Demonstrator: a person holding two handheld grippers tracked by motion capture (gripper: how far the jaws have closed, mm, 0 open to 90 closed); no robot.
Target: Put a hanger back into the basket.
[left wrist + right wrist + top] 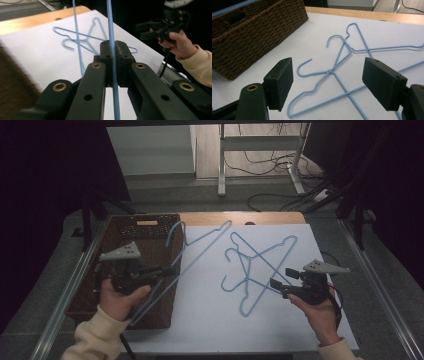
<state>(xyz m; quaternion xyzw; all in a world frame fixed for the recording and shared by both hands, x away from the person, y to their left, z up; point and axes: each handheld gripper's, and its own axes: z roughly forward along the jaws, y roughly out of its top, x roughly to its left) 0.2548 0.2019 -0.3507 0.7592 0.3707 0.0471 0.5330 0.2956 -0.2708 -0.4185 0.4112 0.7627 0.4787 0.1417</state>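
Left hand-held gripper (113, 53) clamps blue hanger (110, 22) above basket (145, 245).

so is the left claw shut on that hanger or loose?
Shut on it. In the left gripper view the left claw has its jaws pressed together on the blue hanger wire, no gap showing.

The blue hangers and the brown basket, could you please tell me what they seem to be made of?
Hangers: thin wire, probably metal under a smooth blue coating; the neck is twisted. Basket: dark brown woven wicker or rattan, matte; the weave shows, though it could be synthetic.
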